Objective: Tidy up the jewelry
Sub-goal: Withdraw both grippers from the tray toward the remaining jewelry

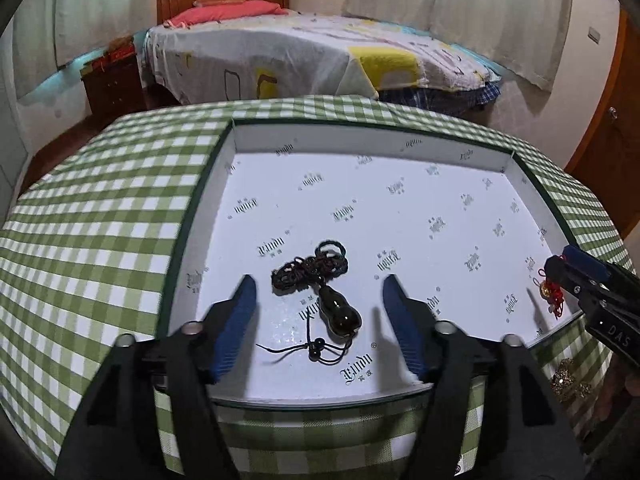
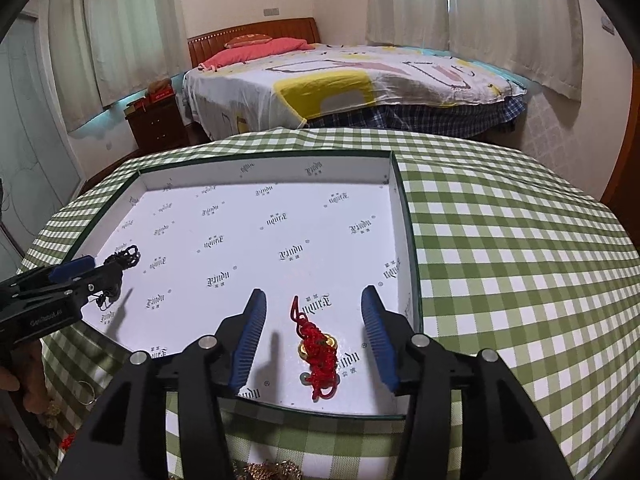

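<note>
The left gripper point(image 1: 318, 292) stood wide over the box point(image 1: 360, 140), its pads clear of the dark pendant point(image 1: 342, 314) lying between them. The right gripper point(image 2: 314, 304), also apart, flanked the red charm point(image 2: 318, 354) near the box's right wall.

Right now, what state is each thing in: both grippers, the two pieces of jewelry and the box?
left gripper: open, fingers either side of the dark pendant, not pressing it.
right gripper: open, fingers clear of the red charm.
dark pendant: lying in the box, cord bunched.
red charm: lying in the box, cord tangled.
box: lidless, on the checked cloth.
</note>
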Available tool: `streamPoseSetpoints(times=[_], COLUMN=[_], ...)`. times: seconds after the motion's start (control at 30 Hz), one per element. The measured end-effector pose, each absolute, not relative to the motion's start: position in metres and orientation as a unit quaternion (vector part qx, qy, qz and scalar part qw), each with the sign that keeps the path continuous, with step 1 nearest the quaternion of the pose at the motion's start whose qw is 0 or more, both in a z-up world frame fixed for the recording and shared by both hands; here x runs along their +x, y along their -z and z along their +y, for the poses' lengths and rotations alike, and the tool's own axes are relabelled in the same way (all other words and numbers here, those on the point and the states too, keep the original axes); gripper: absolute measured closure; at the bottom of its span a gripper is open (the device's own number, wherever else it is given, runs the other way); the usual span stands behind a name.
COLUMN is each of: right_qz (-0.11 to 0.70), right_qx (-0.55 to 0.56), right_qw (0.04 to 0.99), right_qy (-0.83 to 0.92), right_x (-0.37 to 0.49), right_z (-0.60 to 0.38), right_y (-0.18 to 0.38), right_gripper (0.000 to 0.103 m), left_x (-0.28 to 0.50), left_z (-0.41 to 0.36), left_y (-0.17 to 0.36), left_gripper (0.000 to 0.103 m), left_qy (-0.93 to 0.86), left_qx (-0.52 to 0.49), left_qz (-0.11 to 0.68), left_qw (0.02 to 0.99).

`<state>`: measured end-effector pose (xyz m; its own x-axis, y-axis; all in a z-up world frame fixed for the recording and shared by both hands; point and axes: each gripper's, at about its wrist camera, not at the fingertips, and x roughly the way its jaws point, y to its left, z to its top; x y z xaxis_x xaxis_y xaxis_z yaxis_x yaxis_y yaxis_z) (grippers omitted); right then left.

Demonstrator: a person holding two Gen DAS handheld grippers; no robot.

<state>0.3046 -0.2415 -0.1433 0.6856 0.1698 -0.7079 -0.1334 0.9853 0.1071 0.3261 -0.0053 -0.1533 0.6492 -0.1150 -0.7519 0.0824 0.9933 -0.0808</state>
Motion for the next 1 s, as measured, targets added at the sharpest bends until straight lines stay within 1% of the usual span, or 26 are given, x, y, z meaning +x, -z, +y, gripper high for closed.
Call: streamPoseSetpoints(times=[0.07, 0.13, 0.23, 0.33, 0.47, 0.57, 0.8, 1.0], right_qz=[0.382, 0.377, 0.372, 0.364, 0.352, 0.347, 0.339, 0.347], right_qx=[0.023, 0.023, 0.023, 0.027, 0.021, 0.018, 0.022, 0.017], right_qw=[0.920, 0.923, 0.925, 0.928, 0.933, 0.935, 0.938, 0.935], right_qy=[-0.079, -0.077, -0.076, -0.075, -0.071, -0.069, -0.067, -0.075], right_x=[0.301, 0.296, 0.286, 0.270, 0.245, 0.226, 0.180, 0.148], right_z=[-0.242, -0.242, -0.241, -0.241, -0.241, -0.243, -0.249, -0.245], right_y=[0.140, 0.136, 0.130, 0.123, 0.115, 0.112, 0.110, 0.123], right_gripper=[0.049, 0.048, 0.047, 0.045, 0.041, 0.041, 0.040, 0.039], left_x=[0.323, 0.315, 0.301, 0.282, 0.254, 0.231, 0.190, 0.154], left_z=[-0.004, -0.001, 0.001, 0.001, 0.001, 0.000, 0.001, 0.010], left_y=[0.147, 0.140, 0.129, 0.118, 0.108, 0.103, 0.100, 0.107], left_gripper=[0.034, 0.029, 0.025, 0.024, 0.023, 0.023, 0.023, 0.023], left_qy=[0.053, 0.047, 0.039, 0.029, 0.020, 0.015, 0.003, -0.012], left_qx=[-0.023, -0.026, -0.026, -0.020, -0.013, -0.011, -0.011, -0.023], left_qz=[0.408, 0.397, 0.377, 0.358, 0.338, 0.328, 0.322, 0.331], left_qw=[0.911, 0.916, 0.925, 0.933, 0.941, 0.945, 0.947, 0.943])
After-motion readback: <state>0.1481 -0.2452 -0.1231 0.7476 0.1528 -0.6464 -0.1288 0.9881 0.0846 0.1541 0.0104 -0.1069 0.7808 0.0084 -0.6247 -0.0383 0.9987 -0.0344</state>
